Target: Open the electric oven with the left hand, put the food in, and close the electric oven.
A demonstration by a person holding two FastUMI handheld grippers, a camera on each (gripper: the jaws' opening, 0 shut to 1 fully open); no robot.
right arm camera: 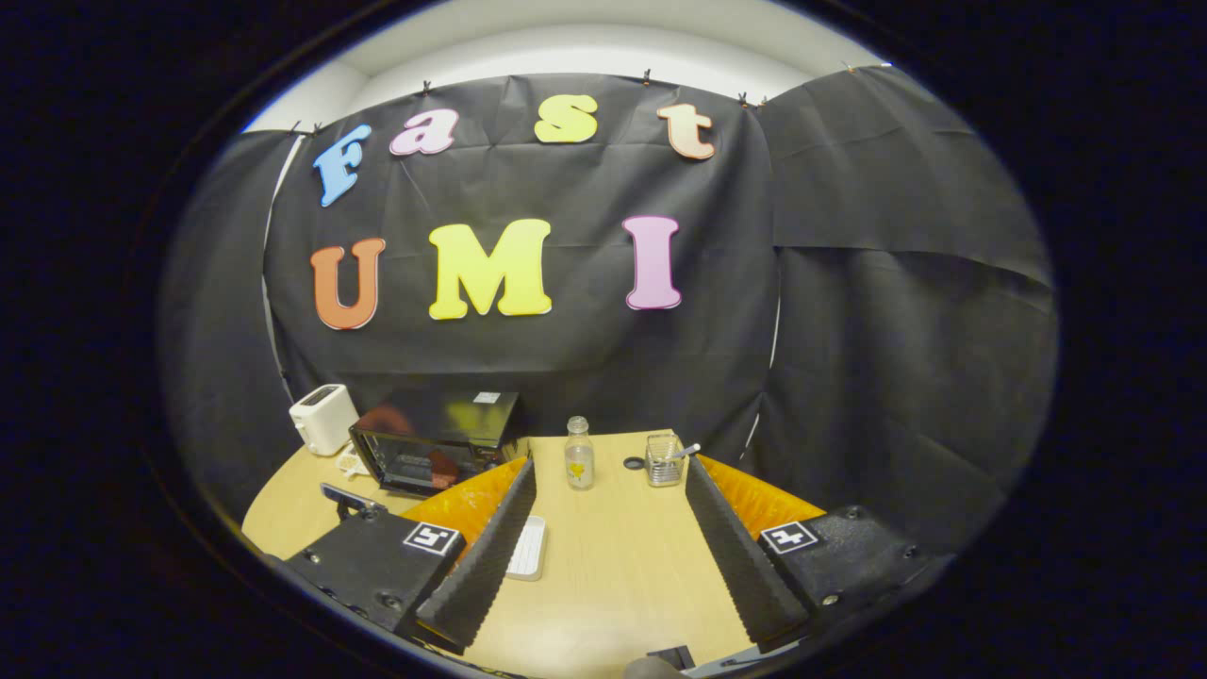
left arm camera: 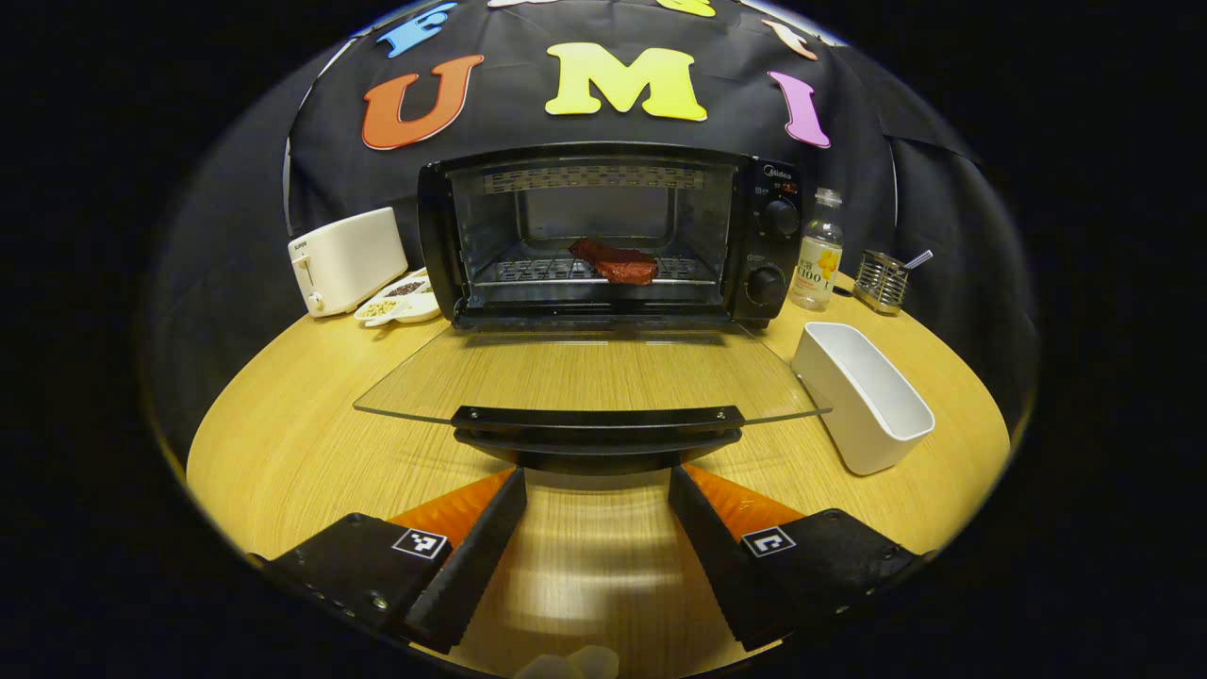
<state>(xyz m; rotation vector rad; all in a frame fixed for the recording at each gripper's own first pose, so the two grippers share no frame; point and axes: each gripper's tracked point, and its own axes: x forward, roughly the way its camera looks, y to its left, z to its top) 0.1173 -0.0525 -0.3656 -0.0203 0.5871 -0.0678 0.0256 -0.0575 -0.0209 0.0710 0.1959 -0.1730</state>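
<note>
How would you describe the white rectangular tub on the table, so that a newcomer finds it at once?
Start at the black oven at the back of the round wooden table, its glass door lying open. Just right of that door stands the tub. It is empty, deep and open-topped, unlike the closed white toaster on the oven's other side.

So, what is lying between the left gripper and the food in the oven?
In the left gripper view, the open left gripper faces the lowered glass door with its black handle. Beyond it comes the wire rack carrying the food.
</note>
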